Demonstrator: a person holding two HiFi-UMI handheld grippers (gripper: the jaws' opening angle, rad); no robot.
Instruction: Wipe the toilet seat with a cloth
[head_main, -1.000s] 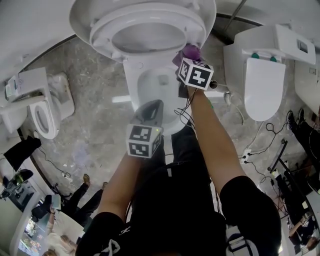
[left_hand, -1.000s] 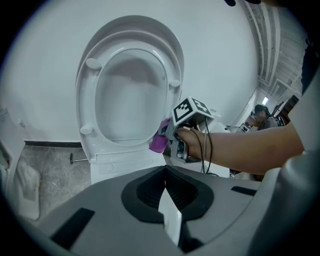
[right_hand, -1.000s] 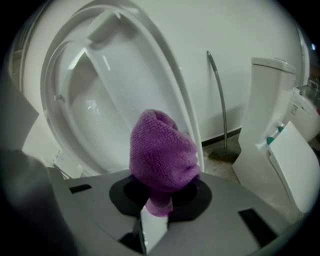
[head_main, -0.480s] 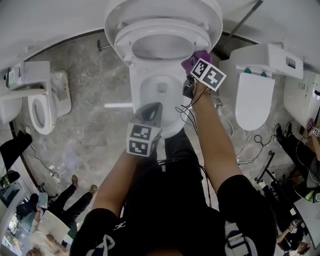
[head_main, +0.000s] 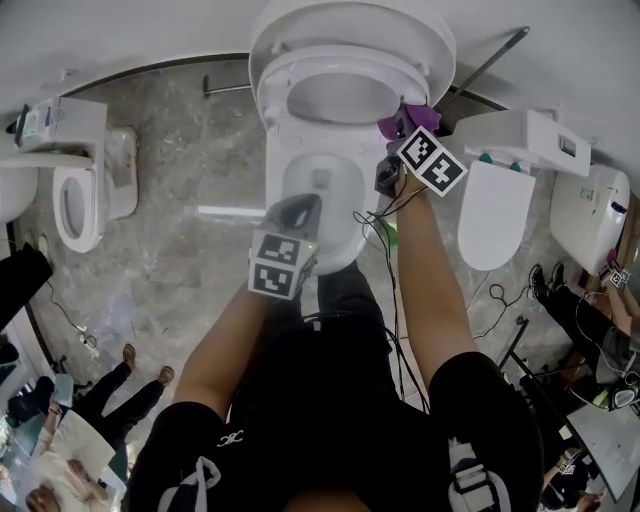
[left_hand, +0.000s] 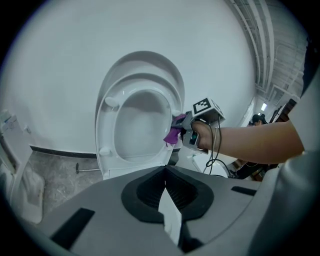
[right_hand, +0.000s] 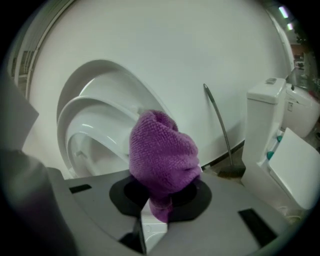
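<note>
Nearest, left gripper (head_main: 303, 208): jaws pressed together with nothing between them. It hangs over the near half of the bowl (head_main: 272, 180), probably parked low and left to stay out of the wiping hand's way.
Next out, right gripper (head_main: 408, 122): farther and to the right, jaws clamped narrow on the cloth and aimed at the raised seat so the wad leads.
In its grip, cloth (right_hand: 162, 155): purple and knitted-looking, bunched into a rounded wad that bulges past the jaw tips. That gives a soft face for wiping and keeps the hard jaws off the plastic.
Beyond, toilet seat (left_hand: 106, 125): a white ring tipped up against the lid (head_main: 350, 15), underside toward the person, which is why the reach goes forward rather than down.
Contact: the cloth sits at the seat's right edge and seems to touch it, though both views that show it are too small to be sure.
Stage, as a judgement: work on the right side, with most of the ring left to cover.
Far right, second toilet (head_main: 500, 200): lid shut, well apart from the work.
</note>
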